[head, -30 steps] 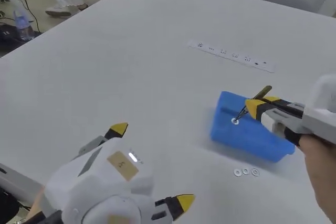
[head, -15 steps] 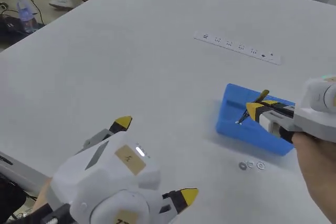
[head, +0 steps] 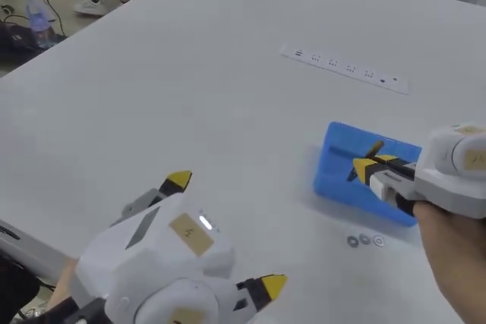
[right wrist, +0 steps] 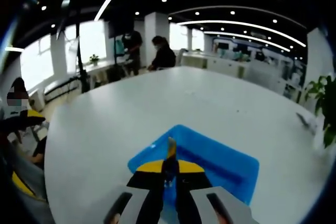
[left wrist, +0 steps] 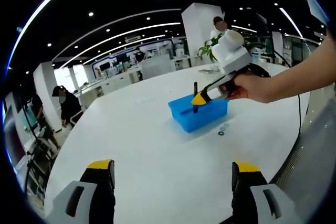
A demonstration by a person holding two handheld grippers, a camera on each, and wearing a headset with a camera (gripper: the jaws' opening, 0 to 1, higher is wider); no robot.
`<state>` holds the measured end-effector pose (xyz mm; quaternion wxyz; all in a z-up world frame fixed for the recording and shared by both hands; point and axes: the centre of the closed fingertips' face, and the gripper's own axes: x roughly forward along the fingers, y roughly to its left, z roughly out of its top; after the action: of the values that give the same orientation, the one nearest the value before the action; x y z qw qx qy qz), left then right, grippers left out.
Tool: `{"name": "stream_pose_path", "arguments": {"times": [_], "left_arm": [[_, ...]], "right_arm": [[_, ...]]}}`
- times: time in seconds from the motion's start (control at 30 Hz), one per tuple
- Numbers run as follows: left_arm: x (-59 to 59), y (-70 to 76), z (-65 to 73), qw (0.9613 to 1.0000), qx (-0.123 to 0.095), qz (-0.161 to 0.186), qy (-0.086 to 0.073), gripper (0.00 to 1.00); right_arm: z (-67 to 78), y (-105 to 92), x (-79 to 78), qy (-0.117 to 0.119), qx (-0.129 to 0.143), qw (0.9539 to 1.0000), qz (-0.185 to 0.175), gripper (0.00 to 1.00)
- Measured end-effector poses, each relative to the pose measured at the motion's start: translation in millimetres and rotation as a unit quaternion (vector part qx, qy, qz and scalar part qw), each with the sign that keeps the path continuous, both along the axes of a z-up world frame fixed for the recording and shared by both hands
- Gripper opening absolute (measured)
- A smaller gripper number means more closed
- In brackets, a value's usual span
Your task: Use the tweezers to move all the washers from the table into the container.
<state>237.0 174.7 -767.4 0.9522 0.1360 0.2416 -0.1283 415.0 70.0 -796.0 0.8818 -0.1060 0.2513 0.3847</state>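
A blue container (head: 345, 146) sits on the white table, right of centre. My right gripper (head: 366, 166) hovers over it, shut on thin dark tweezers (head: 374, 147) whose tips point down into the container. Three small metal washers (head: 365, 240) lie in a row on the table just in front of the container. My left gripper (head: 225, 234) is low at the near left, open and holding nothing. In the right gripper view the tweezers (right wrist: 170, 149) stick out between the yellow-tipped jaws above the container (right wrist: 220, 161). The left gripper view shows the container (left wrist: 202, 116), the washers (left wrist: 222, 129) and the right gripper (left wrist: 202, 98).
A white power strip (head: 345, 70) lies flat on the table behind the container. The table (head: 190, 89) is wide and bare to the left. People stand by desks in the background beyond the table's far edge.
A second ago a washer hung at the tweezers' tips over the container; it is no longer at the tips. The right gripper has drawn back slightly. The head camera has shifted.
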Motion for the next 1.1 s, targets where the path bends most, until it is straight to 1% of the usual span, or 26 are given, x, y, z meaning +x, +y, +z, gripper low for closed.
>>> {"name": "stream_pose_path", "arguments": {"times": [0.07, 0.13, 0.2, 0.27, 0.3, 0.33, 0.4, 0.43, 0.5, 0.57, 0.6, 0.7, 0.77, 0.8, 0.83, 0.93, 1.0, 1.07, 1.1], "left_arm": [[0.0, -0.2, 0.4, 1.0000, 0.000, -0.001, -0.001, 0.95], [-0.2, 0.0, -0.2, 1.0000, 0.003, -0.001, 0.000, 0.95], [-0.2, -0.1, -0.3, 1.0000, 0.004, -0.002, 0.000, 0.95], [0.0, 0.2, 0.0, 1.0000, 0.005, -0.001, -0.001, 0.95], [0.0, 0.3, 0.0, 1.0000, 0.005, -0.001, -0.001, 0.95], [0.1, 0.8, 0.1, 1.0000, 0.005, 0.000, -0.001, 0.95], [0.2, 1.0, 0.7, 1.0000, 0.004, 0.001, -0.003, 0.95], [0.2, 0.9, 0.9, 1.0000, 0.004, 0.001, -0.003, 0.95], [0.1, 1.0, 0.8, 1.0000, 0.006, 0.001, -0.003, 0.95], [-0.1, 0.9, 0.4, 1.0000, 0.008, 0.000, -0.002, 0.95], [-0.1, 0.5, 0.7, 1.0000, 0.008, -0.001, -0.003, 0.95], [-0.1, 0.1, 0.9, 1.0000, 0.008, -0.002, -0.004, 0.95], [-0.2, -0.2, 1.2, 0.9999, 0.008, -0.003, -0.005, 0.95], [-0.2, -0.2, 1.3, 0.9999, 0.009, -0.003, -0.006, 0.94], [-0.3, -0.1, 1.2, 0.9999, 0.009, -0.003, -0.005, 0.94], [-0.5, -0.1, 1.0, 0.9999, 0.010, -0.003, -0.005, 0.94], [-0.7, -0.3, 1.2, 0.9999, 0.010, -0.003, -0.005, 0.94], [-0.8, -0.3, 1.3, 0.9999, 0.010, -0.004, -0.005, 0.94], [-0.9, -0.1, 1.3, 0.9999, 0.011, -0.003, -0.005, 0.94]], "right_arm": [[0.5, -0.7, -0.2, 0.001, 0.000, 1.0000, 0.001, 0.04], [0.8, -1.9, 0.3, 0.009, 0.003, 1.0000, -0.001, 0.04], [3.9, -1.5, -2.2, 0.007, 0.003, 1.0000, -0.001, 0.04], [12.3, -2.8, -3.0, 0.001, 0.009, 1.0000, -0.003, 0.04], [14.3, -2.8, -3.3, 0.001, 0.011, 0.9999, -0.003, 0.04], [22.9, -0.5, -7.3, 0.000, 0.020, 0.9998, -0.001, 0.04], [32.7, -5.1, -9.0, -0.006, 0.029, 0.9995, -0.001, 0.04], [40.5, -7.0, -12.4, -0.007, 0.038, 0.9992, -0.002, 0.04], [51.5, -11.6, -19.4, -0.011, 0.048, 0.9988, -0.004, 0.04], [58.4, -16.0, -24.2, -0.017, 0.052, 0.9985, -0.007, 0.04], [60.1, -17.5, -26.2, -0.018, 0.058, 0.9981, -0.010, 0.04], [65.1, -22.1, -37.9, -0.008, 0.076, 0.9970, -0.013, 0.04], [65.3, -24.2, -45.7, -0.001, 0.081, 0.9966, -0.015, 0.04], [64.6, -24.6, -52.8, 0.000, 0.081, 0.9966, -0.014, 0.04], [63.3, -25.0, -56.4, 0.000, 0.080, 0.9967, -0.013, 0.04], [52.8, -26.1, -68.0, 0.006, 0.065, 0.9979, -0.009, 0.04], [45.4, -27.0, -72.5, 0.012, 0.059, 0.9981, -0.009, 0.04], [35.5, -27.3, -77.0, 0.019, 0.054, 0.9983, -0.009, 0.04], [27.7, -27.7, -79.7, 0.023, 0.044, 0.9987, -0.008, 0.04]]}}
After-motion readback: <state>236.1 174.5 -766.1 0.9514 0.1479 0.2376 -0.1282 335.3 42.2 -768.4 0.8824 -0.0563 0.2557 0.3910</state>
